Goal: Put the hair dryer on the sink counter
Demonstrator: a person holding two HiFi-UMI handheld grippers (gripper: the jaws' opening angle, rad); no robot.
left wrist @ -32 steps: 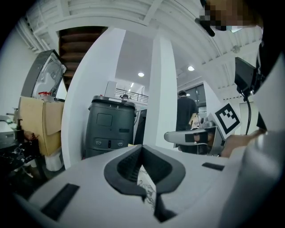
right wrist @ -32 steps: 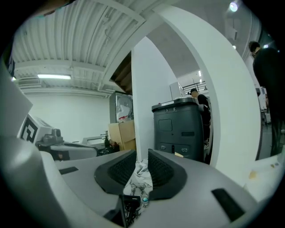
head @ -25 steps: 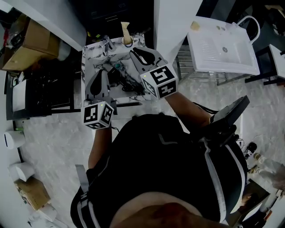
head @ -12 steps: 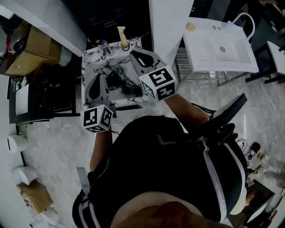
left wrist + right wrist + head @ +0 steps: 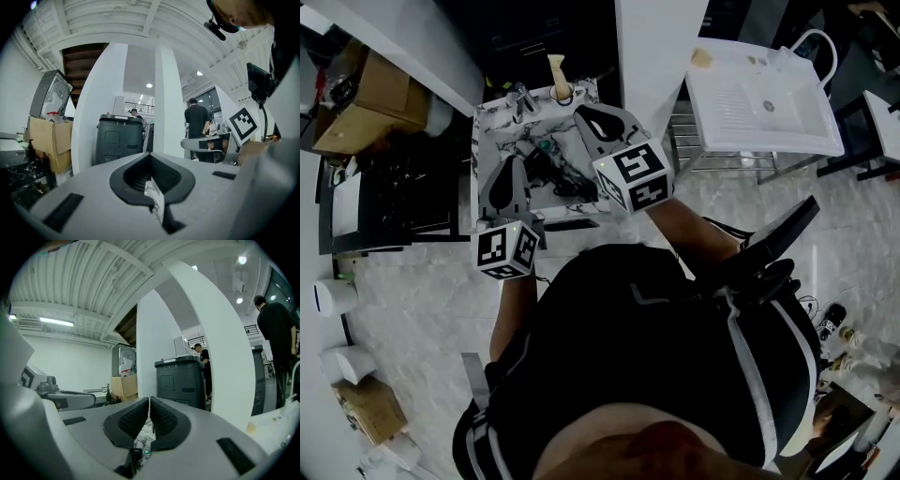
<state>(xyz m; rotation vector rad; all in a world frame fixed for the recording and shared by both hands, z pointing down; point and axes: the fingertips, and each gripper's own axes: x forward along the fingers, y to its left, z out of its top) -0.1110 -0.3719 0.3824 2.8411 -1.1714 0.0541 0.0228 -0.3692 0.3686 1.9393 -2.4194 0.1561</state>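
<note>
A black hair dryer [image 5: 546, 167] lies with its cord [image 5: 574, 186] on the marble-patterned sink counter [image 5: 492, 131]. Both grippers hover above it. My left gripper [image 5: 510, 161] is over the counter's left side, its jaws together and holding nothing; in the left gripper view [image 5: 150, 155] only a sliver of marble shows between the pads. My right gripper [image 5: 579, 112] is over the counter's right part, also shut and empty. In the right gripper view [image 5: 149, 400] a slit between the pads shows marble and a dark part with a teal dot [image 5: 147, 452].
A faucet [image 5: 522, 94] and a beige upright item [image 5: 559, 77] stand at the counter's back. A white pillar [image 5: 652, 47] rises to the right, with a white basin [image 5: 764, 94] beyond it. Cardboard boxes [image 5: 366, 103] and a dark rack [image 5: 394, 192] are on the left. People stand in the background near a dark bin [image 5: 119, 138].
The view has shifted slightly since the earliest frame. Both grippers stay in the same place above the counter, and the hair dryer has not moved.
</note>
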